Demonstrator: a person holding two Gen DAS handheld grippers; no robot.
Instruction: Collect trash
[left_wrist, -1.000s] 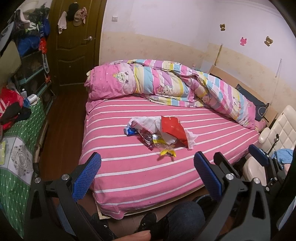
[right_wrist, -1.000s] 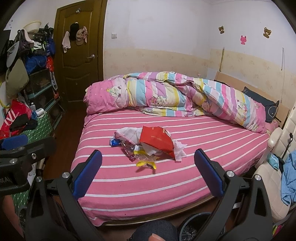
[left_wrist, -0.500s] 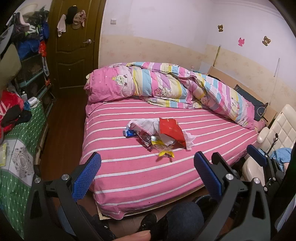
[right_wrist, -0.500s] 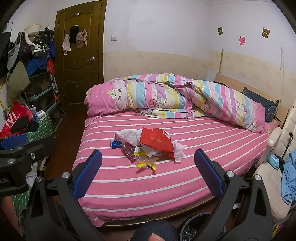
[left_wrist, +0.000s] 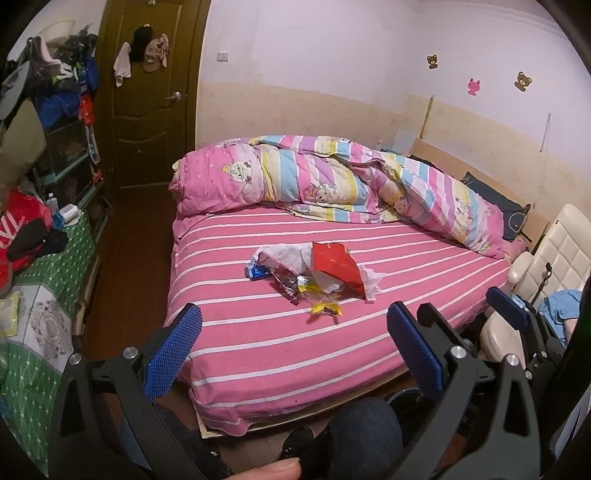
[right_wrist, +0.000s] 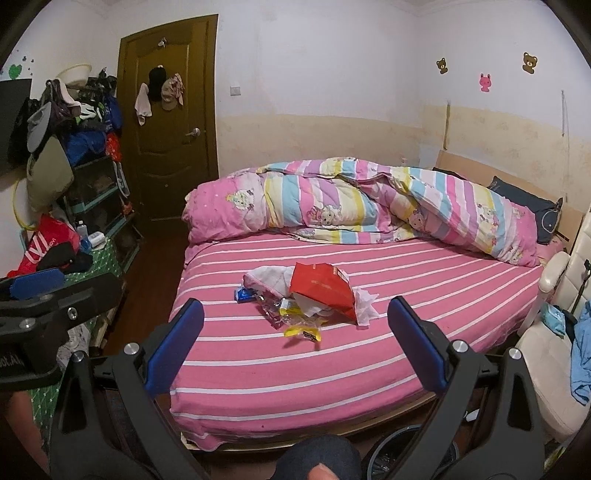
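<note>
Both our claws, left gripper (left_wrist: 293, 345) and right gripper (right_wrist: 295, 338), hang wide open with nothing in them, well short of the bed (right_wrist: 369, 369). The trash pile (right_wrist: 310, 295) with its red bag (right_wrist: 321, 290) sits mid-mattress, so we're at the approach step. Next we probably reach in and pinch the nearest yellow wrapper (right_wrist: 303, 333).

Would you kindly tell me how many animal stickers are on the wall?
3, in a row above the bed's head end: brown bear, pink animal, brown bear. Others may lie outside view.
</note>
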